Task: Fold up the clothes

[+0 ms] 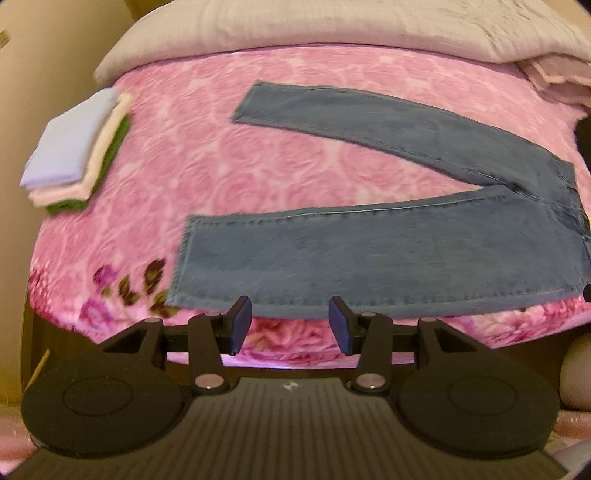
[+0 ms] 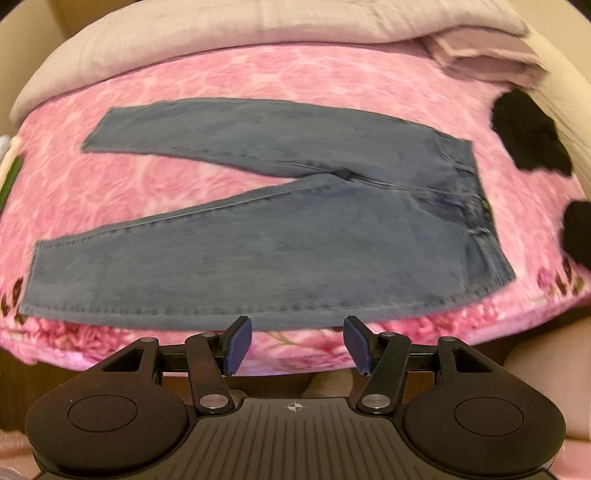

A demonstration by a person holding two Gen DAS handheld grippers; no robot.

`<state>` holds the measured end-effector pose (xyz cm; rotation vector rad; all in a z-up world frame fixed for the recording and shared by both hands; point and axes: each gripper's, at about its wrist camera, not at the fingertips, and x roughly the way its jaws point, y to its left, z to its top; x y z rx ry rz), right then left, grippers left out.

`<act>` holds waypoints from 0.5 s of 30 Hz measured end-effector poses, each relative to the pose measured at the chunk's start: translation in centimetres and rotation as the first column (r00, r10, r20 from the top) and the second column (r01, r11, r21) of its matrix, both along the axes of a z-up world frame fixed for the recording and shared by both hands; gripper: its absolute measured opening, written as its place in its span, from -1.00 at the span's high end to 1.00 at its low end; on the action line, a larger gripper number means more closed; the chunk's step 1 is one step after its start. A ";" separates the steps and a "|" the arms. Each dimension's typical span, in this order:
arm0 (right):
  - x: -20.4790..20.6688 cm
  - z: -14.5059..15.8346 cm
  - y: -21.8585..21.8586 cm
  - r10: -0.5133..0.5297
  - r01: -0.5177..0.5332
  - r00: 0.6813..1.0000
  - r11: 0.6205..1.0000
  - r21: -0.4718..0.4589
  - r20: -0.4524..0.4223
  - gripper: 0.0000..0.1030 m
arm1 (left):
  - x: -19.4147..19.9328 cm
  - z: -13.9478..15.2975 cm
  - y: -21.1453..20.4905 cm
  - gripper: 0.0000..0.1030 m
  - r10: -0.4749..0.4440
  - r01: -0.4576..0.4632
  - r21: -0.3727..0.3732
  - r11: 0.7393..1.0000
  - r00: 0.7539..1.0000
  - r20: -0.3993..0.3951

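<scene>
Across mid-frame, limp, heavy jeans [image 1: 369, 254]; my left gripper [image 1: 290, 325] and right gripper [image 2: 297, 345], both agape and empty, suit the near side seam.

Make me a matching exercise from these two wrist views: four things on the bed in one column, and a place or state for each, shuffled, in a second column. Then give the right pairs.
Things:
1. jeans
2. stack of folded cloths
3. black garment
4. grey quilt

Places or states:
A. bunched along the far edge of the bed
B. spread flat, legs apart in a V, not yet folded
C. crumpled past the waistband end of the jeans
D. neatly piled beyond the leg cuffs

Pairs: 1-B, 2-D, 3-C, 4-A
</scene>
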<state>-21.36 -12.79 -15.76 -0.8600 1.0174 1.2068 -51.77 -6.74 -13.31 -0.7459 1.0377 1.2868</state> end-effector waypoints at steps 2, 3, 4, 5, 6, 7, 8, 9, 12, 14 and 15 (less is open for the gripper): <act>1.3 0.1 -0.6 -0.033 0.033 0.999 0.999 -0.004 -0.002 -0.14 | 1.3 -0.2 0.5 0.19 -0.026 0.026 -0.005 1.000 1.000 -0.003; 2.0 -0.1 -0.9 -0.053 0.053 0.999 0.999 -0.009 -0.006 -0.14 | 2.1 -0.3 0.7 0.19 -0.039 0.039 -0.008 0.999 0.999 -0.006; 2.7 -0.2 -1.1 -0.071 0.071 0.997 0.997 -0.012 -0.008 -0.14 | 3.0 -0.4 0.9 0.19 -0.053 0.053 -0.011 0.999 0.999 -0.008; 3.4 -0.2 -1.3 -0.089 0.088 0.996 0.996 -0.016 -0.010 -0.14 | 3.8 -0.5 1.2 0.19 -0.066 0.066 -0.013 0.998 0.998 -0.011; 4.1 -0.4 -1.4 -0.104 0.104 0.995 0.994 -0.019 -0.013 -0.14 | 4.6 -0.6 1.4 0.19 -0.079 0.079 -0.015 0.997 0.997 -0.013; 4.9 -0.5 -1.5 -0.119 0.119 0.993 0.993 -0.023 -0.016 -0.14 | 5.4 -0.7 1.7 0.19 -0.089 0.089 -0.017 0.996 0.996 -0.015; 5.7 -0.6 -1.5 -0.131 0.131 0.991 0.991 -0.026 -0.018 -0.14 | 6.2 -0.9 2.0 0.19 -0.097 0.096 -0.018 0.995 0.995 -0.015; 6.4 -0.8 -1.5 -0.143 0.142 0.990 0.989 -0.030 -0.021 -0.14 | 7.1 -1.0 2.3 0.19 -0.103 0.103 -0.020 0.994 0.995 -0.014; 8.8 -1.2 -0.7 -0.159 0.158 0.987 0.987 -0.033 -0.030 -0.14 | 9.6 -1.5 3.4 0.19 -0.115 0.115 -0.025 0.993 0.993 -0.013; 10.6 -1.3 0.2 -0.153 0.152 0.987 0.988 -0.028 -0.039 -0.14 | 11.3 -1.7 4.4 0.19 -0.109 0.109 -0.027 0.994 0.994 -0.003; 11.5 -1.2 0.8 -0.144 0.144 0.989 0.989 -0.016 -0.041 -0.14 | 12.2 -1.8 4.9 0.19 -0.105 0.105 -0.028 0.994 0.994 0.003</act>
